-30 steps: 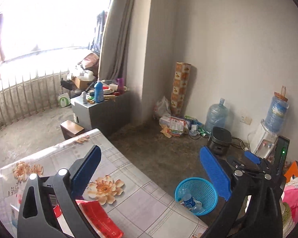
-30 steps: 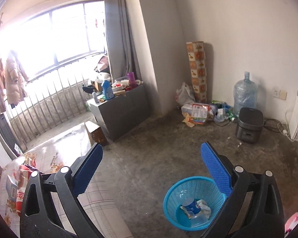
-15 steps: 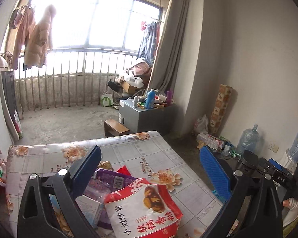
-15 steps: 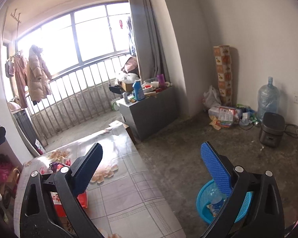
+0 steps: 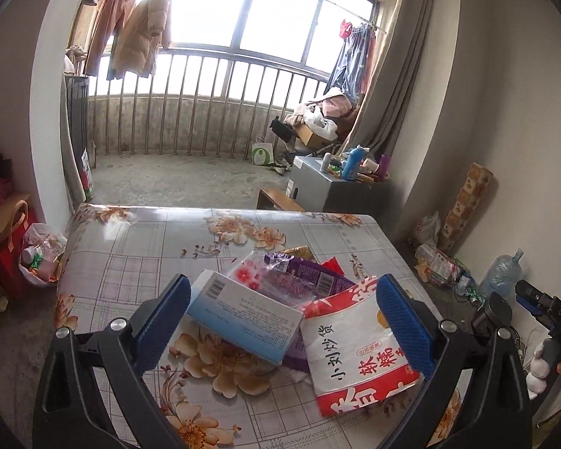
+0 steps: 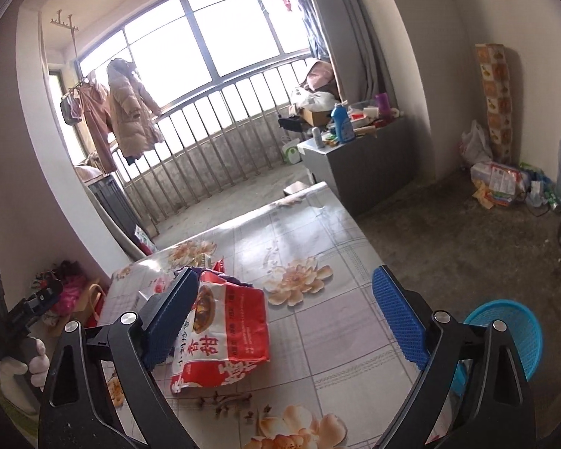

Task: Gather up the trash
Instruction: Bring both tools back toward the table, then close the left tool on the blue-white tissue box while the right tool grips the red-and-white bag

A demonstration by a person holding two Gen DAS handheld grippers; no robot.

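Your left gripper (image 5: 280,321) hangs with jaws spread wide over the trash pile, nothing pinched; its blue ribbed pads flank the pile without touching it.

On the table (image 5: 138,247), a glossy oilcloth printed with peach flowers on a grey grid, left to right:
- a flat rectangular cardboard box (image 5: 243,318), pale blue and white, barcode at one corner, lying tilted atop the heap;
- a clear crinkled plastic wrapper (image 5: 258,277) with pink blossoms, just behind the box;
- a purple foil packet (image 5: 310,275), creased, partly under the others;
- a red-and-white snack bag (image 5: 351,351), slick and puffy, large printed characters, leaning against the box's right edge.

Your right gripper (image 6: 280,321) also stands spread, nothing between the pads; its jaws have just been closing slightly. From its view the snack bag sits just beside the left pad, with bare oilcloth ahead.

Right of the table, on the rough concrete floor, stands a round blue plastic basket (image 6: 520,336) with lattice walls, partly hidden behind the right gripper's finger.

Around: a grey cabinet (image 6: 359,164) crowded with bottles stands beyond the table's far end; a padded coat (image 5: 142,37) hangs at the barred window; a tall printed cardboard roll (image 6: 497,101) leans in the right corner above loose packaging.
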